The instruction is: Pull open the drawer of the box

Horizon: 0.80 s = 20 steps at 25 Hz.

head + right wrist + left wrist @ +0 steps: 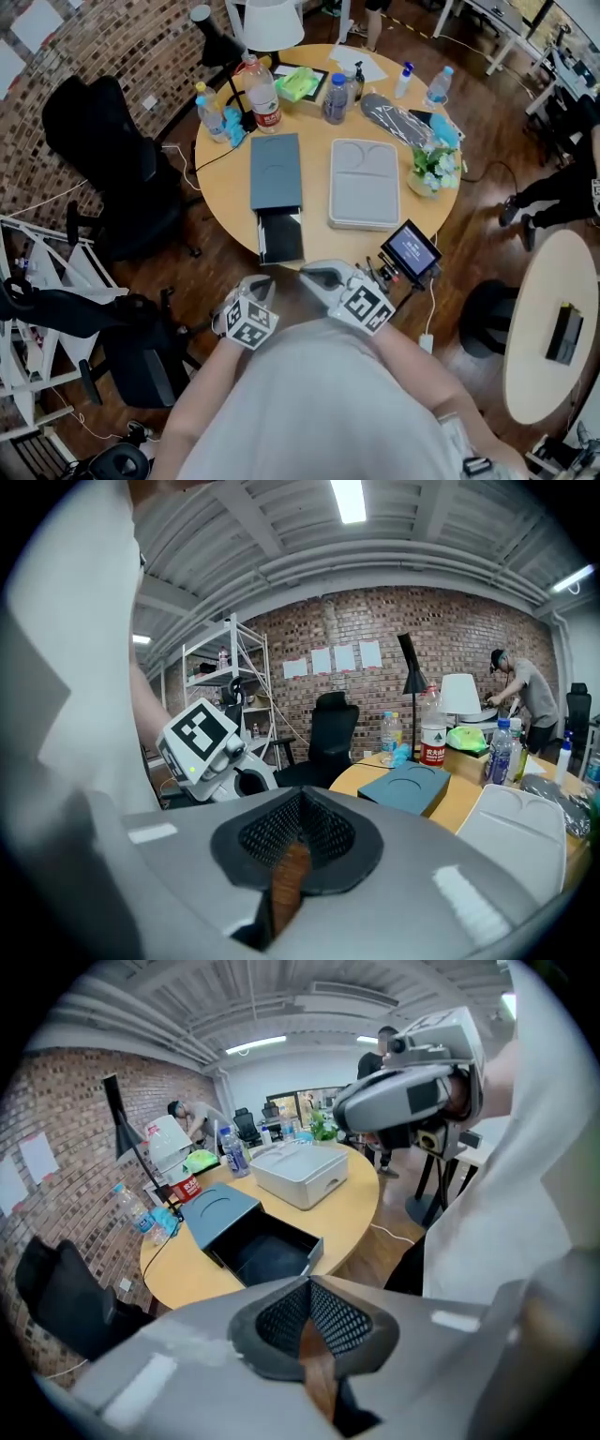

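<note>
Two boxes: dark box [276, 171], pale box [364, 183]. Left tongs [309, 1321], right tongs [298, 832]: two. Two round tables [225, 192] [548, 281]. One lamp [272, 23].

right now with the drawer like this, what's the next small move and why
Probably no further pull. The drawer already stands well out of the box, with its inside showing. The left gripper and right gripper are near the person's body, jaws together on nothing. I'd just lower both to rest.

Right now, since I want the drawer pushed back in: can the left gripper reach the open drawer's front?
Probably yes. The left gripper hangs just short of the table edge, facing the open drawer. Nothing stands between them. Its fingers are shut.
</note>
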Motion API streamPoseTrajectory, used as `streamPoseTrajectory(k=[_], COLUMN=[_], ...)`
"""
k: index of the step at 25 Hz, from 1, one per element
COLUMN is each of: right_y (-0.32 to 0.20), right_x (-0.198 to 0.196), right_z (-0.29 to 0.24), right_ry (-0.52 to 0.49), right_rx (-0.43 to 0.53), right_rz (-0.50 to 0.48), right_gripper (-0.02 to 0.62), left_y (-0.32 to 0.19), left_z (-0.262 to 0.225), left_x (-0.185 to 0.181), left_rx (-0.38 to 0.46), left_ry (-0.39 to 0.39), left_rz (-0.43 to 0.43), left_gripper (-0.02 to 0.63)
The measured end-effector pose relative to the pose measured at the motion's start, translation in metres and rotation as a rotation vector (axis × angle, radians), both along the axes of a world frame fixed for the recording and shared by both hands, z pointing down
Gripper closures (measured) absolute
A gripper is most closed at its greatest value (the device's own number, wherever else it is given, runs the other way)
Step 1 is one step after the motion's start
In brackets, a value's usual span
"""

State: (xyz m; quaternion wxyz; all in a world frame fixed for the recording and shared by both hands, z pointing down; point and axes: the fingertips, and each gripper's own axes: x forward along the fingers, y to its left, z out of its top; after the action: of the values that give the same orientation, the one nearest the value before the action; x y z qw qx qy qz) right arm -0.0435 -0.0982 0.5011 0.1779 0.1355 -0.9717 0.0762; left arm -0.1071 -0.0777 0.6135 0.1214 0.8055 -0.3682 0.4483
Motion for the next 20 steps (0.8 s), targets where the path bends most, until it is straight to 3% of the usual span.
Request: streamPoseTrajectory(k=[7,12,20], right_y=[0.037,0.074,0.134], right_x=[-0.005,-0.007,-0.007], right_z=[-0.002,-0.002,-0.002], right_ry=[-0.019,-0.024,-0.003], right_rx=[0.011,0.017,0.036], right_rz=[0.048,0.087,0.132], right_gripper=[0.589,0.589,0.589], left_y=[0.043,0.075,0.119], left_z=[-0.041,-0.049,-0.081], left_x=[0.006,-0.002,-0.015], left_rx=[0.098,0.149,0.218], left_ry=[0.273,0.332,0.565], left_rz=[-0.023,-0.03,-0.083], left_gripper=[0.6,0.6,0.6])
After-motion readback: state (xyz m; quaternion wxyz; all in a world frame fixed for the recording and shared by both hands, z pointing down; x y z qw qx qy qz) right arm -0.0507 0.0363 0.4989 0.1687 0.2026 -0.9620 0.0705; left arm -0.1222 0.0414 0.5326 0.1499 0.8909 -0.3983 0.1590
